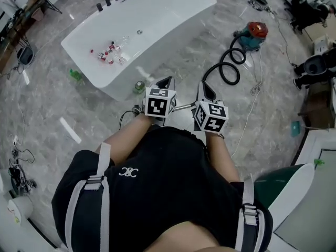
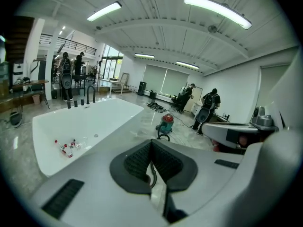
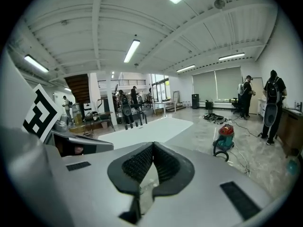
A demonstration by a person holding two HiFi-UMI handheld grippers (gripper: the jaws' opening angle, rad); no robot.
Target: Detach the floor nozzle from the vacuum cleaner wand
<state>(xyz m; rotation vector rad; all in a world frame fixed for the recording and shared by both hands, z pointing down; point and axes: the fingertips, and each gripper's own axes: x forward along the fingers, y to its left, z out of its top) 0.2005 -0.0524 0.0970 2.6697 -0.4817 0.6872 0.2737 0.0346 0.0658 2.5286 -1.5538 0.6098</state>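
1. On the grey marbled floor (image 1: 52,104) in the head view, the vacuum cleaner (image 1: 255,34) stands well apart from the person, up and to the right. It is a small canister with a red top and a teal body. Its black hose (image 1: 229,67) loops across the floor towards the right gripper (image 1: 206,91). The wand and nozzle cannot be made out here. The left gripper (image 1: 167,82) sits just beside the right one, and both point towards a white bathtub (image 1: 157,14).
2. In the left gripper view, the ribbed black pads (image 2: 139,162) are pressed together with nothing between them. The vacuum cleaner (image 2: 165,124) shows far ahead, right of the bathtub (image 2: 94,119).
3. In the right gripper view, the jaws are likewise closed and empty. The vacuum cleaner (image 3: 225,138) stands off to the right, its hose curled at its base, and people (image 3: 272,103) stand behind it.
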